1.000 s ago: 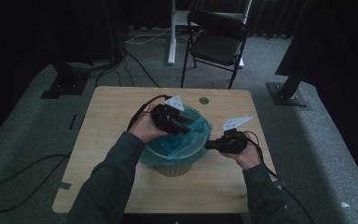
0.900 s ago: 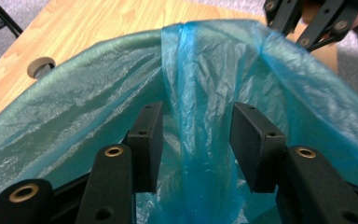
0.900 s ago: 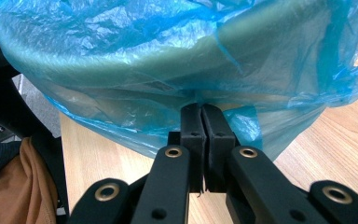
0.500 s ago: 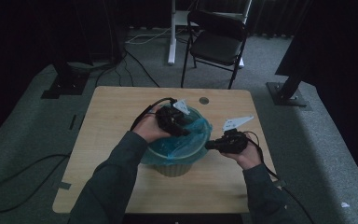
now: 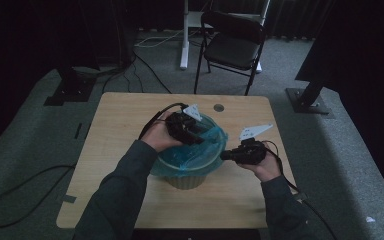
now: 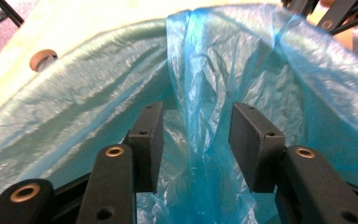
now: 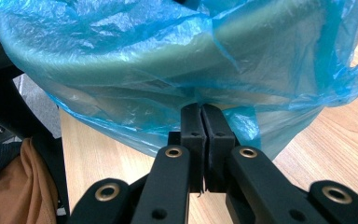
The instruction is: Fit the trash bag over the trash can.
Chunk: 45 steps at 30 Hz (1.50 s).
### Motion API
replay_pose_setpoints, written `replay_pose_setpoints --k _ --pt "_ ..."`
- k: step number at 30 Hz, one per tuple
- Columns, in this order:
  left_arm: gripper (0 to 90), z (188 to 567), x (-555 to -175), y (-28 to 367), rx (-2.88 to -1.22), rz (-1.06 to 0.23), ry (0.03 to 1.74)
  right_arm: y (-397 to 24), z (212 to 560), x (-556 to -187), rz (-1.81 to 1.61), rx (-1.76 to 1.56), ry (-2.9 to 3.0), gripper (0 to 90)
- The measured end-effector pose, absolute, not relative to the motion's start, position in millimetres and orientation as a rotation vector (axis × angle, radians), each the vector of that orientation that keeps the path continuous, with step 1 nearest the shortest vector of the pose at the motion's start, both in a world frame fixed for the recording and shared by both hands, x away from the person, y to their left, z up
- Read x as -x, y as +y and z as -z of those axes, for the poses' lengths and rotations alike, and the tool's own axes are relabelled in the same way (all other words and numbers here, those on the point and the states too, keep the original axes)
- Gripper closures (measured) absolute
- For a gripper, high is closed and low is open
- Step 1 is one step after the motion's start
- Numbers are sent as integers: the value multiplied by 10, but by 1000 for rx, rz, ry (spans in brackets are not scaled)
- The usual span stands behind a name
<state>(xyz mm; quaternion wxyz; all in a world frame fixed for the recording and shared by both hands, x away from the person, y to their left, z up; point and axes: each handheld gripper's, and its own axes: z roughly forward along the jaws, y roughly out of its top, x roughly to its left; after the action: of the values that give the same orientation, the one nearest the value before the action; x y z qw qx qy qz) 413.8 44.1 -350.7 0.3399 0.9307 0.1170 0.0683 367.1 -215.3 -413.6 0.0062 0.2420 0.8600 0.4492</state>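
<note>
Thin blue liner [image 7: 121, 60], draped over the bin [image 5: 187, 177] on the table [image 5: 120, 115], is pinched at its edge ahead of your shut right tongs [image 7: 203, 126] while a fold hangs loose between your spread left tongs [image 6: 196, 140], so pulling hard could tear it or tip the bin.

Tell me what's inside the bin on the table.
The bin is lined with a blue plastic bag. The left gripper reaches in, jaws open around a fold of it. The bottom and any contents are hidden by crumpled plastic.
</note>
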Motion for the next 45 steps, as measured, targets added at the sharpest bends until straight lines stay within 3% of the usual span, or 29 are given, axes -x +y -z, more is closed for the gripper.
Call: replay_pose_setpoints --k 13,25,45 --pt "623 3619 -4187 234 -2579 -197 295 -2168 4127 -3668 -1410 -761 2687 887" --pt "557 3726 -4270 117 -2653 -246 323 -2169 4129 -3665 -1408 -762 2689 896" --pt "530 3828 -4415 49 -2724 -344 474 -2169 4126 -3664 -1407 -754 2697 899"
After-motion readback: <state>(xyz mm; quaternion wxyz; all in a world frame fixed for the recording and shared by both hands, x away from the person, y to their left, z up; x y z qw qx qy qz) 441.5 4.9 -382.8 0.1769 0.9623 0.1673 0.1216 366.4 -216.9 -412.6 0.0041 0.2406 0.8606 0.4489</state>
